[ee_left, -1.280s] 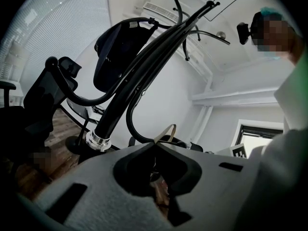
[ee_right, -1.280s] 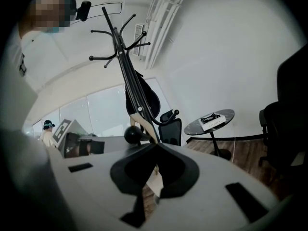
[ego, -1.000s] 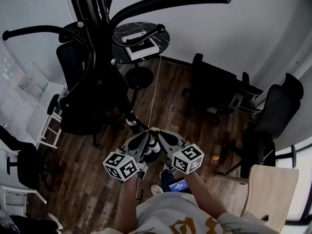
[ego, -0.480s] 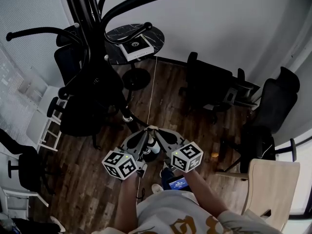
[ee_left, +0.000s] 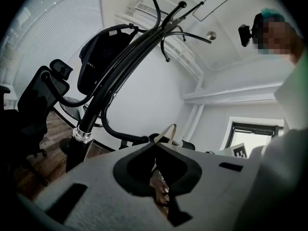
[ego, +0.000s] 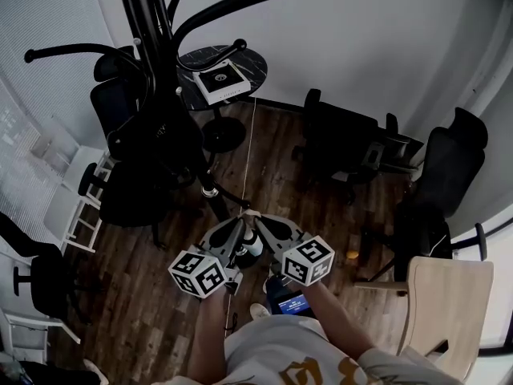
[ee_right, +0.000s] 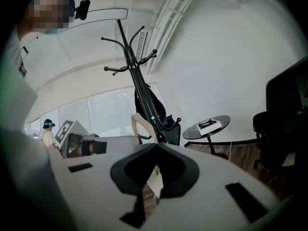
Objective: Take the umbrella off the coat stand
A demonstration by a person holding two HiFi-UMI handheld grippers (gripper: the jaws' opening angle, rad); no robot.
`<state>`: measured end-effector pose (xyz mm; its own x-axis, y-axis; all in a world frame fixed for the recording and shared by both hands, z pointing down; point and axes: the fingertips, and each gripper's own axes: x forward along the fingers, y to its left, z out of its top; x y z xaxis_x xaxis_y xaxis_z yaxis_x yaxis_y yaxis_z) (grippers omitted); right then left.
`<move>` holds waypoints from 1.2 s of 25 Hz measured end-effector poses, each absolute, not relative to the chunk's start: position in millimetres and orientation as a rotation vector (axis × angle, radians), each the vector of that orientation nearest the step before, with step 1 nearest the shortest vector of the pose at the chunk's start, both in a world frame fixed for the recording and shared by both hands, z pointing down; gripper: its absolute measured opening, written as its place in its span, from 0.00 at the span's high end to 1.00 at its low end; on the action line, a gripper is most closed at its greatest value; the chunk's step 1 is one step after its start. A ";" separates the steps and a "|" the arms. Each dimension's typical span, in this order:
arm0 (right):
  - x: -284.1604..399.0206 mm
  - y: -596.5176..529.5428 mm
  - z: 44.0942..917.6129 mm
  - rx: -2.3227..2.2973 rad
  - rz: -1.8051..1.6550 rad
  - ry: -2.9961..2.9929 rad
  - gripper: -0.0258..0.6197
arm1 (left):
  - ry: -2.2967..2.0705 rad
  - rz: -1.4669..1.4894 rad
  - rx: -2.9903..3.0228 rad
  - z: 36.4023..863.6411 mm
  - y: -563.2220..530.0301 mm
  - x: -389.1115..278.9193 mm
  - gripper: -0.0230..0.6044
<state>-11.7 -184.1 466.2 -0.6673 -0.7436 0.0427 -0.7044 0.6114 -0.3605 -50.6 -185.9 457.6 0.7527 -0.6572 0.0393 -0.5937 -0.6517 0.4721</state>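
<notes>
Centrally, the left claw [ee_left: 156, 146] and right claw [ee_right: 156, 146] are both pinching shut on the pale handle end of the umbrella [ego: 207, 189], whose black body is leaning beside the coat stand [ego: 148, 22].

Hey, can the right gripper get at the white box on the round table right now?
Probably not. The right gripper looks shut on the umbrella handle, beside the left gripper, and the white box lies on the round table far across the floor.
</notes>
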 end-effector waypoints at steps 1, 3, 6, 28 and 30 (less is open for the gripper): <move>-10.7 -182.3 465.2 -1.228 -0.536 2.717 0.94 | -0.946 -0.189 2.490 456.7 -183.9 -50.3 0.93; -9.0 -178.1 463.7 -1.234 -0.539 2.715 0.94 | -0.942 -0.197 2.490 455.7 -180.0 -50.1 0.93; -9.8 -166.8 463.7 -1.234 -0.549 2.713 0.94 | -0.936 -0.198 2.484 456.4 -170.5 -50.5 0.93; -1.6 -117.8 437.1 -1.076 -0.520 2.786 0.94 | -1.100 -0.244 2.460 430.5 -118.5 -50.6 0.93; -1.7 -110.1 434.9 -1.061 -0.502 2.804 0.94 | -1.114 -0.245 2.464 427.9 -111.5 -48.1 0.93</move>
<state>-1.7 -110.1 434.9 -0.7518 -0.6591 0.0216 -0.6256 0.7025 -0.3394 -48.1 -111.5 427.9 0.6627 -0.7488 0.0137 -0.6742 -0.5886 0.4461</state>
